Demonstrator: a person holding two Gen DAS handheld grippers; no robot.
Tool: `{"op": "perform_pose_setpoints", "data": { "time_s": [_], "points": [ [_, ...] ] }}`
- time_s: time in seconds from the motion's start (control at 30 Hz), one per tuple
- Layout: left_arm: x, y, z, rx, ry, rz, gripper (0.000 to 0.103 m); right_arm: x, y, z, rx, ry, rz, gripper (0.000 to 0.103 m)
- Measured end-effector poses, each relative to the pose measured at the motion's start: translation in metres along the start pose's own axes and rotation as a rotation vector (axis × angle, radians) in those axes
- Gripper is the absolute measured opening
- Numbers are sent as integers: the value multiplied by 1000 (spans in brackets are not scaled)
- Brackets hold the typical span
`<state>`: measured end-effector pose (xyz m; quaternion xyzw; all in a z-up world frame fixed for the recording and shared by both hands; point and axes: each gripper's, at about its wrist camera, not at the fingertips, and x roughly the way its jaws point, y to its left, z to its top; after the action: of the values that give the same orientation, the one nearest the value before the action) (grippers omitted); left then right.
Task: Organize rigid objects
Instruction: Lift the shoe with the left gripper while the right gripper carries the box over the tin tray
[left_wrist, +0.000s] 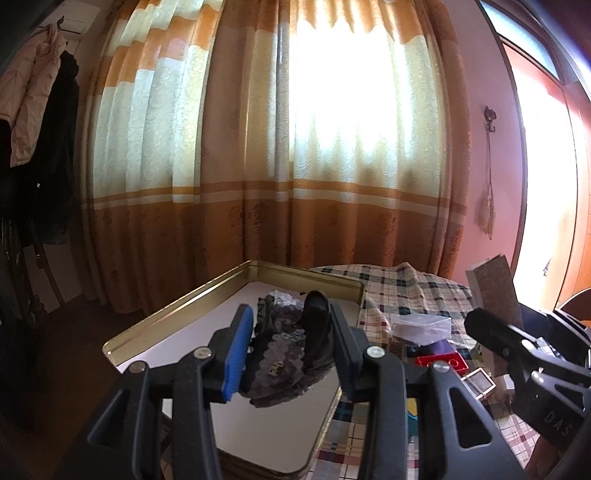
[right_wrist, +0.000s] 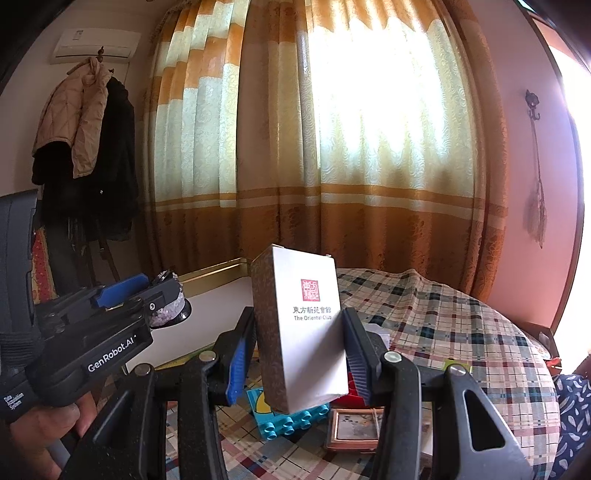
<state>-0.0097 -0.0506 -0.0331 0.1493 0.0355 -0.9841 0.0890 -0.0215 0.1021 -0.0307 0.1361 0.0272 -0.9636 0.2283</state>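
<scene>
Left wrist view first: the left gripper is clamped on a dark sequined object, some kind of glittery ornament with a black glossy part at its right side, and it hangs just above the pale floor of a gold-rimmed tray. The tray sits at the left end of a checked cloth. Off to the right on that cloth, a clear plastic case, a red box and a small framed picture lie close together, and the right gripper pokes in from the edge with a tall box standing up behind it. Over to the right wrist view: the right gripper is squeezing that box, white-faced with a red seal and "The Oriental Club" printed on it, speckled brown down its side, held upright and tilted a touch to the left, lifted above the clutter. Under it, a blue toy brick and the framed picture rest on the cloth. At left the other gripper, in a hand, holds the sequined piece over the tray. Striped curtains fill the background.
</scene>
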Motion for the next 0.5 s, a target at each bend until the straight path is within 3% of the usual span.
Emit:
{"op": "perform_pose_setpoints", "data": {
  "time_s": [0.5],
  "points": [
    [17, 19, 6, -30, 48, 21, 41, 22, 13, 4, -28, 48, 47, 49]
  ]
}}
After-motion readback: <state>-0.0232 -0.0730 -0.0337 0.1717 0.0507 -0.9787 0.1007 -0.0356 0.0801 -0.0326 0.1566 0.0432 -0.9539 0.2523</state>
